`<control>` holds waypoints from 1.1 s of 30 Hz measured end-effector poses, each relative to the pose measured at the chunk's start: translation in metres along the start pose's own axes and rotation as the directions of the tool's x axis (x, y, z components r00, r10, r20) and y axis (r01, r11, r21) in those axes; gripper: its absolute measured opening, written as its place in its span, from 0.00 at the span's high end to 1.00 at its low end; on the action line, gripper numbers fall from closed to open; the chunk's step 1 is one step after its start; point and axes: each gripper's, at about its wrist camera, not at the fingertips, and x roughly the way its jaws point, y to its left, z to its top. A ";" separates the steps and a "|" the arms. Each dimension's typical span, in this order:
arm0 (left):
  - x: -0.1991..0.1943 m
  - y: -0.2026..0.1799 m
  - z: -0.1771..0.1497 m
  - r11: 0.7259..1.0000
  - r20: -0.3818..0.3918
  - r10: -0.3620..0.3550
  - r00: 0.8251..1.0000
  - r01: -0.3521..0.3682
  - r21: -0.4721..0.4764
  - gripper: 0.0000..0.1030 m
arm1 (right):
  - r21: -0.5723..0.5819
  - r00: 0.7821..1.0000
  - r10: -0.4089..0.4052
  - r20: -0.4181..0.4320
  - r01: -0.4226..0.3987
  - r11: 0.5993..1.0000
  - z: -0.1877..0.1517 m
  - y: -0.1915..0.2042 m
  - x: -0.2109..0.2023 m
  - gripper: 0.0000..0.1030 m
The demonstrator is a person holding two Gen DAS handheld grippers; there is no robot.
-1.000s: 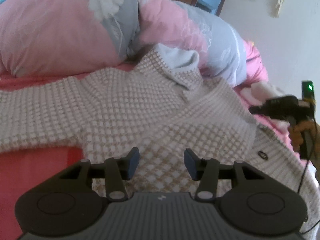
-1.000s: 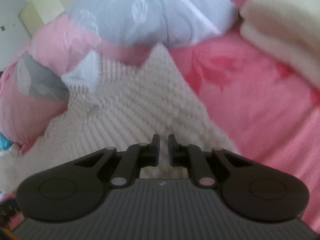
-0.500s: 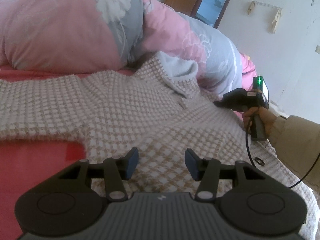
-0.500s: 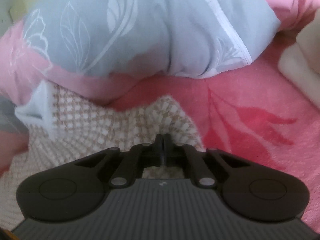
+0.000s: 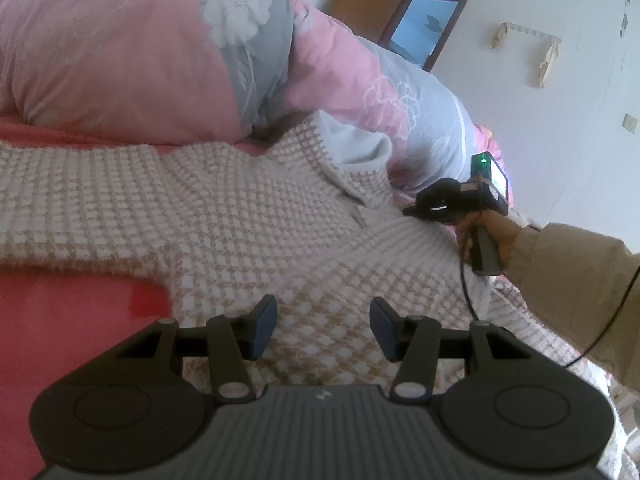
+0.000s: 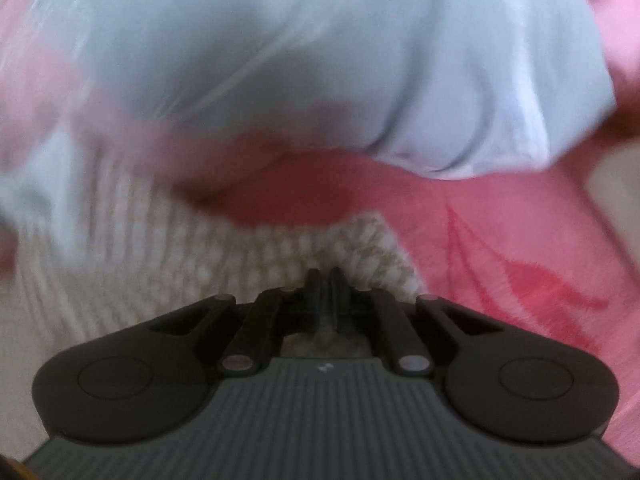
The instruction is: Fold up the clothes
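A beige-and-white checked knit sweater [image 5: 240, 220] lies spread flat on the pink bed sheet [image 5: 60, 312], its collar toward the duvet. My left gripper [image 5: 323, 312] hovers low over the sweater's lower body, with its jaws open and nothing between the blue pads. In the left wrist view my right gripper [image 5: 408, 213] points at the sweater's shoulder edge near the collar. The right wrist view is blurred. There the right gripper [image 6: 324, 276] is shut just above a corner of the sweater [image 6: 280, 248], and no cloth shows pinched in it.
A puffy pink, grey and pale-blue duvet [image 5: 120, 48] is heaped right behind the sweater and fills the top of the right wrist view [image 6: 320, 60]. A person's hand [image 5: 496, 232] and tan sleeve [image 5: 580, 280] hold the right gripper; its black cable [image 5: 468, 292] hangs over the sweater.
The right gripper has travelled across the sweater toward the duvet and collar, and its jaws have shut fully. The left gripper has stayed nearly still and open.
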 end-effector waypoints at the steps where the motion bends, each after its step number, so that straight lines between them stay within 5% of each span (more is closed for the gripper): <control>1: -0.001 0.000 0.000 1.000 0.003 -0.001 1.000 0.001 -0.003 0.49 | 0.026 1.000 0.000 0.008 0.000 1.000 0.000 0.001 -0.004 0.98; 6: -0.007 -0.003 0.002 1.000 0.030 0.019 0.999 -0.019 0.005 0.46 | -0.043 1.000 0.010 0.018 -0.009 0.999 -0.004 0.017 -0.047 0.89; 9: -0.012 -0.006 0.005 0.999 0.030 0.035 0.999 -0.035 0.008 0.45 | -0.026 0.988 0.157 0.006 -0.157 0.987 -0.010 0.022 -0.090 0.81; 12: -0.016 -0.006 0.009 0.999 -0.003 0.053 0.999 -0.053 -0.003 0.44 | -0.118 0.950 0.303 -0.077 -0.310 0.943 -0.020 0.051 -0.122 0.74; 14: -0.018 -0.004 0.012 0.997 -0.039 0.070 0.997 -0.071 -0.016 0.44 | -0.273 0.904 0.390 -0.176 -0.426 0.863 -0.032 0.089 -0.138 0.67; 16: -0.017 0.000 0.013 0.997 -0.058 0.076 0.995 -0.078 -0.028 0.44 | -0.460 0.851 0.443 -0.282 -0.525 0.716 -0.049 0.131 -0.151 0.51; 18: -0.017 0.002 0.012 0.996 -0.074 0.075 0.994 -0.078 -0.034 0.44 | -0.640 0.827 0.446 -0.342 -0.553 0.533 -0.070 0.168 -0.162 0.45; 20: -0.015 0.005 0.011 0.996 -0.087 0.071 0.994 -0.075 -0.039 0.44 | -0.717 0.807 0.417 -0.419 -0.576 0.393 -0.087 0.200 -0.159 0.44; 22: -0.013 0.008 0.010 0.996 -0.097 0.067 0.993 -0.072 -0.043 0.45 | -0.737 0.791 0.377 -0.483 -0.599 0.313 -0.096 0.225 -0.151 0.44; 26: -0.010 0.013 0.007 0.997 -0.105 0.060 0.993 -0.065 -0.044 0.45 | -0.753 0.768 0.228 -0.599 -0.637 0.166 -0.115 0.258 -0.132 0.43; 29: -0.006 0.016 0.005 0.997 -0.103 0.055 0.993 -0.060 -0.049 0.47 | -0.724 0.745 0.164 -0.646 -0.667 0.174 -0.118 0.263 -0.118 0.40; 33: -0.005 0.018 0.004 0.997 -0.089 0.054 0.995 -0.059 -0.045 0.50 | -0.703 0.713 0.133 -0.689 -0.701 0.117 -0.112 0.261 -0.125 0.40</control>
